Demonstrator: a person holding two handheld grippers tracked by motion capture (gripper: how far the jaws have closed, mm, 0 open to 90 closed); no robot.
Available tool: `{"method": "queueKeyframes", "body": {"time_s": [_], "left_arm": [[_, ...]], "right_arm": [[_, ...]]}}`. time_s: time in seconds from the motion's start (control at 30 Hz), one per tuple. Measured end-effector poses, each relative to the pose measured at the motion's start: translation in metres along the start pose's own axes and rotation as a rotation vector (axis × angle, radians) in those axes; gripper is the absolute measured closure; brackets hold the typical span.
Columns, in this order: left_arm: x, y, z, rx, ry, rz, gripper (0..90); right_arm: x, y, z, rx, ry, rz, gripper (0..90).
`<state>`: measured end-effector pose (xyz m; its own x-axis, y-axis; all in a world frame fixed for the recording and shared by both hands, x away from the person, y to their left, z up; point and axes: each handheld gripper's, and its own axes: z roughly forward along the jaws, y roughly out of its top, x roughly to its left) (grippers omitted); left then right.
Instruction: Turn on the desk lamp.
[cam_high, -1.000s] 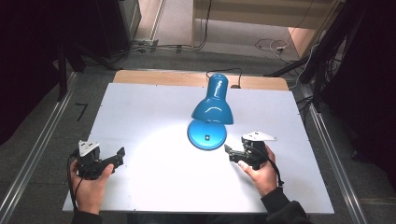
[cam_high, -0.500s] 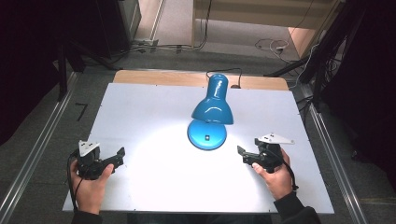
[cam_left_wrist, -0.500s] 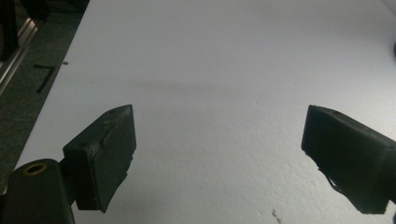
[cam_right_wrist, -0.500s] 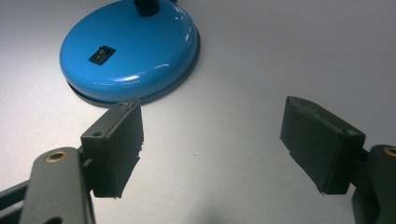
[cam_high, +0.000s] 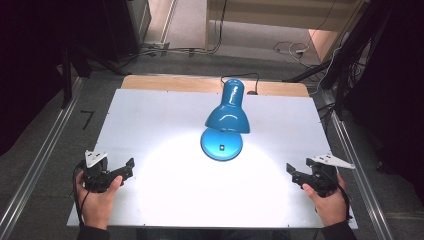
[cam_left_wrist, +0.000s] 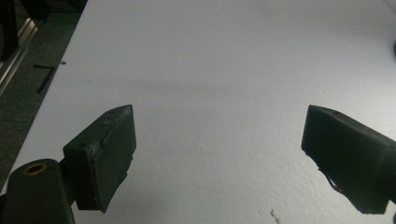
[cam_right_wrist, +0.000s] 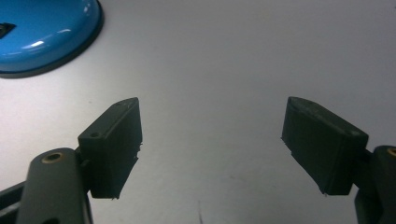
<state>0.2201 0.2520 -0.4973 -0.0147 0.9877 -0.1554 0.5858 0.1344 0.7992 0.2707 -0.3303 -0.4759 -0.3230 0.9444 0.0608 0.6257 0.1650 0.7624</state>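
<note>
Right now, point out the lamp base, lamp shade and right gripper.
lamp base (cam_high: 222, 145), high view, on the round blue foot's top face.
lamp shade (cam_high: 228, 119), high view, on the blue cone's outer shell.
right gripper (cam_high: 291, 173), high view, midway between its fingertips.

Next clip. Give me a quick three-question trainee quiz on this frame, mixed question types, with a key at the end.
1. True or false: the right gripper is shut on the blue lamp.
2. The lamp is: A) lit, B) dark, C) lying on its side?
3. Fill in: the left gripper has its jaws ____.

Key: 1 false, its jaws stand open, apart from the lamp's base. 2 A, a bright pool lies on the table. 3 open.
</note>
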Motion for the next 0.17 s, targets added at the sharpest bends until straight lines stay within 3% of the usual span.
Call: {"method": "queueKeyframes", "body": {"time_s": [0.17], "left_arm": [[-0.001,0.000,0.001,-0.002,0.000,-0.004,11.1]], "right_arm": [[-0.027,-0.013,0.002,0.034,-0.070,0.046,13.4]]}}
